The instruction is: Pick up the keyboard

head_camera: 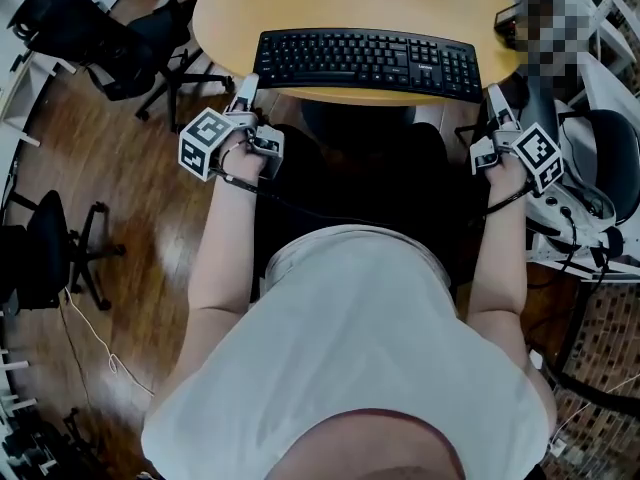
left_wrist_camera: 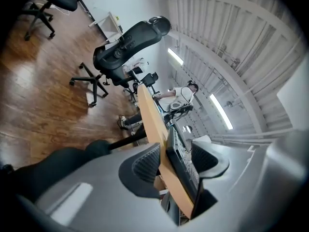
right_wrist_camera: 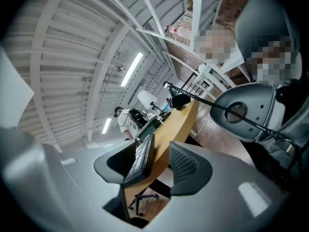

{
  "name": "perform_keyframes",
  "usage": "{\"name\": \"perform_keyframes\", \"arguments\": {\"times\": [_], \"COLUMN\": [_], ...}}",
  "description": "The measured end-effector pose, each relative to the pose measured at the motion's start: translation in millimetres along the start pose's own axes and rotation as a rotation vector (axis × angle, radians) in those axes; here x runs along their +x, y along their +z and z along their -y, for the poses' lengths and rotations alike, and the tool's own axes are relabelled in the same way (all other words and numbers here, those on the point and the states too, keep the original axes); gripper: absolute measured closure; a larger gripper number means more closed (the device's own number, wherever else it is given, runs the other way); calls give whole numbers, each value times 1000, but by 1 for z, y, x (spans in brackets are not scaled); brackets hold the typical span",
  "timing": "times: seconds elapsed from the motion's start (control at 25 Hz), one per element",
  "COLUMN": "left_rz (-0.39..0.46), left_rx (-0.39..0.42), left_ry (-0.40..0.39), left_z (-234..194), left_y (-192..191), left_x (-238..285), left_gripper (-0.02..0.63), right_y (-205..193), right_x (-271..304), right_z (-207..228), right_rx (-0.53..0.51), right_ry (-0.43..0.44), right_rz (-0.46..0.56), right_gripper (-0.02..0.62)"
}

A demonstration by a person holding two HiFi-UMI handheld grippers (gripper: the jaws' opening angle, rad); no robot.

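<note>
keyboard, black plastic and full-width (head_camera: 368,63), flat along the near rim of the round light-wood tabletop (head_camera: 220,18) in the head view; left gripper (head_camera: 245,90) and right gripper (head_camera: 497,98) just short of its two ends, touching nothing.

left gripper view: jaws wide apart and empty, tabletop edge and keyboard end lined up in the gap ahead.

right gripper view: likewise, jaws at full spread, nothing pinched.

likely trouble: closing on wood together with keyboard, or an uneven grip tilting and dropping it.
</note>
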State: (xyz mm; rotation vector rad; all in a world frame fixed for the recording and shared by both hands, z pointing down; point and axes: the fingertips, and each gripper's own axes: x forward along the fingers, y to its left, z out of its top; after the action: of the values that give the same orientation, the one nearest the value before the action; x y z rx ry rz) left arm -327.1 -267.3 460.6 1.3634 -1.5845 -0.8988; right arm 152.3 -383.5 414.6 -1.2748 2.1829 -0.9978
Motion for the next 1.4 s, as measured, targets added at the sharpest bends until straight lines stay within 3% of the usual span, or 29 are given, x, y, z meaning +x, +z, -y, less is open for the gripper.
{"name": "perform_keyframes", "arguments": {"times": [0.2,0.64,0.8,1.4], "left_rz": [14,-42,-50,-77], "left_rx": [-66,-62,-80,-142], "left_ry": [30,56,55,18], "left_z": [-8,-10,-14,-5], "left_y": [10,-9,-20,-22], "left_x": [0,14,22,14], "left_gripper": [156,157,173,187], "right_y": [-18,-47,-40,-33], "right_x": [8,16,15,10], "right_z": [9,0,8,1], "right_rx": [112,264,322,346], "right_ry": [1,68,78,110], "right_rz": [-10,-55,-44,-1], "right_gripper": [383,398,479,497]}}
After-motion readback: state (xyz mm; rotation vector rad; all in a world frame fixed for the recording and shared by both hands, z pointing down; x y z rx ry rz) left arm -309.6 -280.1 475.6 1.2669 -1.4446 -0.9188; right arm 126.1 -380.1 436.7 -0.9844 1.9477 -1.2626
